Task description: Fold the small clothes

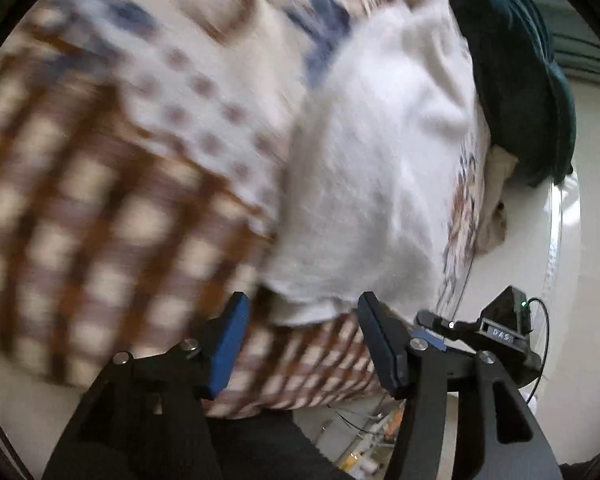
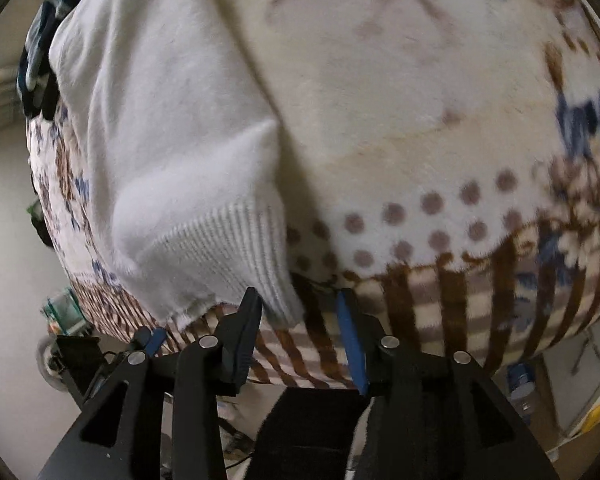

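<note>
A white knit garment [image 1: 380, 160] lies folded on a plaid and dotted blanket [image 1: 100, 220]. My left gripper [image 1: 304, 310] is open at the garment's near edge, and that edge lies between the blue pads without being pressed. In the right wrist view the same white garment [image 2: 160, 140] ends in a ribbed hem [image 2: 228, 248]. My right gripper [image 2: 298, 300] is open, with a corner of the hem just inside the gap. The left wrist view is blurred.
A dark green cloth [image 1: 520, 80] is heaped beyond the white garment, near the blanket's far edge. The blanket [image 2: 420, 120] spreads wide to the right in the right wrist view. Pale floor [image 1: 560, 240] and cables lie off its edge.
</note>
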Motion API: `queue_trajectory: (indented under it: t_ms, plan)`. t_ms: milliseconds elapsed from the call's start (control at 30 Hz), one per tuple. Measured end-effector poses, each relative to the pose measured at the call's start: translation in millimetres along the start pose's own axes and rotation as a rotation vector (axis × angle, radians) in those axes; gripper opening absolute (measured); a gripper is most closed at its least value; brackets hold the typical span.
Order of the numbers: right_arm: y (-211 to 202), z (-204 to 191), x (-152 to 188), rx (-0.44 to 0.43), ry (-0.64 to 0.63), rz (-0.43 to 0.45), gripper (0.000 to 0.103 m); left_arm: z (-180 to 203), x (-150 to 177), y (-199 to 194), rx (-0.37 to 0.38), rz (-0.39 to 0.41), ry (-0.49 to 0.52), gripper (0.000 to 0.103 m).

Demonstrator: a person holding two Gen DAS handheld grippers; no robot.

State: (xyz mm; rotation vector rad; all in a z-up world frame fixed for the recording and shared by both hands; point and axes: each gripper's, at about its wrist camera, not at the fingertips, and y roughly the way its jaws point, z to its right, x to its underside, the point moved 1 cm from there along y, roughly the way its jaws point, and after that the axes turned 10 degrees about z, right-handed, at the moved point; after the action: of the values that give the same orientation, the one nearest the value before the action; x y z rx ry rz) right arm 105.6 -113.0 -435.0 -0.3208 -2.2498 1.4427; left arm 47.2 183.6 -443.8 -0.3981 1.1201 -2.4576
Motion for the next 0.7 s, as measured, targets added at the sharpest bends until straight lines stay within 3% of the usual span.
queue_trajectory:
  t_ms: [67,133,167,200,367,467,500,567,633,667,700]
  plan:
    - [-4,2,0,0.005,0.009,0.019,0.042,4,7,18,-0.031,-0.02,0.041,0.054]
    - [-7,1,-1,-0.003,0.01,0.029,0.042,9,8,31,-0.08,0.012,0.065,0.046]
    - [-8,-1,-3,-0.001,0.008,0.03,0.042,13,8,33,-0.103,0.038,0.075,0.035]
    - [-9,-2,-3,0.005,0.002,0.033,0.042,17,9,32,-0.117,0.06,0.095,0.011]
    - [-19,-5,-7,0.02,-0.018,0.06,0.042,37,20,5,-0.187,0.151,0.206,0.011]
    - [-24,-3,-7,0.014,-0.015,0.059,0.042,15,22,-5,-0.227,0.12,0.246,0.01]
    - [-24,-2,-6,0.013,-0.017,0.054,0.042,9,18,-2,-0.237,0.097,0.246,0.004]
    - [-22,0,-4,0.013,-0.024,0.041,0.042,-2,15,2,-0.245,0.053,0.219,0.004]
    - [-14,0,0,0.015,-0.031,0.025,0.042,-6,14,-6,-0.208,0.067,0.176,0.006]
    - [-10,1,1,0.017,-0.026,0.018,0.042,-6,9,-11,-0.184,0.079,0.145,0.008]
    - [-7,1,2,0.014,-0.022,0.015,0.042,-7,8,-16,-0.172,0.092,0.124,0.019]
